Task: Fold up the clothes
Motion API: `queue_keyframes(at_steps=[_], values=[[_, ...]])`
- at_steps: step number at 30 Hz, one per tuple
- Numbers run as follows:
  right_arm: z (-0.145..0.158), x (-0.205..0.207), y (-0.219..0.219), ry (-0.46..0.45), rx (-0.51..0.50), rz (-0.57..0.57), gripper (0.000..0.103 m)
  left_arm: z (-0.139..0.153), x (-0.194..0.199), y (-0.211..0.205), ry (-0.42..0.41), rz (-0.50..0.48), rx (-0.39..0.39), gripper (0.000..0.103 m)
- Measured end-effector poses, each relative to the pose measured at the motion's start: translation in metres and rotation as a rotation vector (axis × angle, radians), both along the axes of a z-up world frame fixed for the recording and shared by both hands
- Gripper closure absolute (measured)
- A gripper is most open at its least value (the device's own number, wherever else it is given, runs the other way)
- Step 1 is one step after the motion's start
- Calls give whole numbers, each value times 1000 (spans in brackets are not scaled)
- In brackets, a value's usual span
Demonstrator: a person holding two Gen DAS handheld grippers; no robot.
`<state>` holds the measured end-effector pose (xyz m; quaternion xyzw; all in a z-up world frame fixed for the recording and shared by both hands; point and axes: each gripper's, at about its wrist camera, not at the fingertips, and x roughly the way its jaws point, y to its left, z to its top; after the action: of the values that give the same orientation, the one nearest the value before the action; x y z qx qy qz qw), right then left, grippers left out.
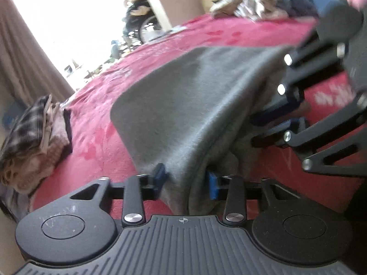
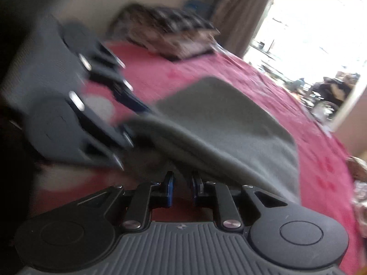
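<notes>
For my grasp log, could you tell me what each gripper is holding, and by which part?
Both hold the grey garment: the left gripper pinches a bunched edge between its fingers, and the right gripper grips a neighbouring edge.

bed (image 1: 96, 123): red spread | on it: grey garment (image 1: 183, 96), folded stack (image 1: 34, 133), unfolded heap (image 1: 263, 0)

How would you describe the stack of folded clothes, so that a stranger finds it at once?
Start from the red bedspread that covers the bed, and go to its far corner beside the beige curtain. There sits the folded stack, neat and layered, with a black-and-white checked piece on top, unlike the loose jumbled heap at the other end.
</notes>
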<state>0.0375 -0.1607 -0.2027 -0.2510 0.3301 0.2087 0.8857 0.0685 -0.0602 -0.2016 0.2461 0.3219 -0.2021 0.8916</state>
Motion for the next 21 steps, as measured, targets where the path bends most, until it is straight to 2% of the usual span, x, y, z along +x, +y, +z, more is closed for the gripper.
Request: queue_keyframes(at_steps=[1, 3, 5, 7, 11, 16, 20, 21], values=[[-1, 1, -1, -1, 14, -13, 87, 1, 2, 2, -7, 18, -13, 69], [-2, 2, -4, -2, 41, -39, 88, 3, 4, 3, -3, 38, -43, 77], [-3, 2, -6, -7, 68, -59, 87, 4, 4, 3, -4, 53, -64, 81], [3, -5, -4, -53, 104, -4, 87, 5, 3, 2, -12, 55, -68, 83], [2, -1, 3, -57, 127, 50, 87, 7, 2, 2, -9, 56, -87, 84], [-22, 26, 13, -13, 123, 10, 87, 8, 1, 4, -2, 37, -81, 88], [-22, 33, 10, 2, 206, -47, 88, 8, -3, 6, -13, -13, -45, 83], [-18, 29, 8, 0, 213, -53, 88, 9, -4, 6, -13, -27, -41, 76]])
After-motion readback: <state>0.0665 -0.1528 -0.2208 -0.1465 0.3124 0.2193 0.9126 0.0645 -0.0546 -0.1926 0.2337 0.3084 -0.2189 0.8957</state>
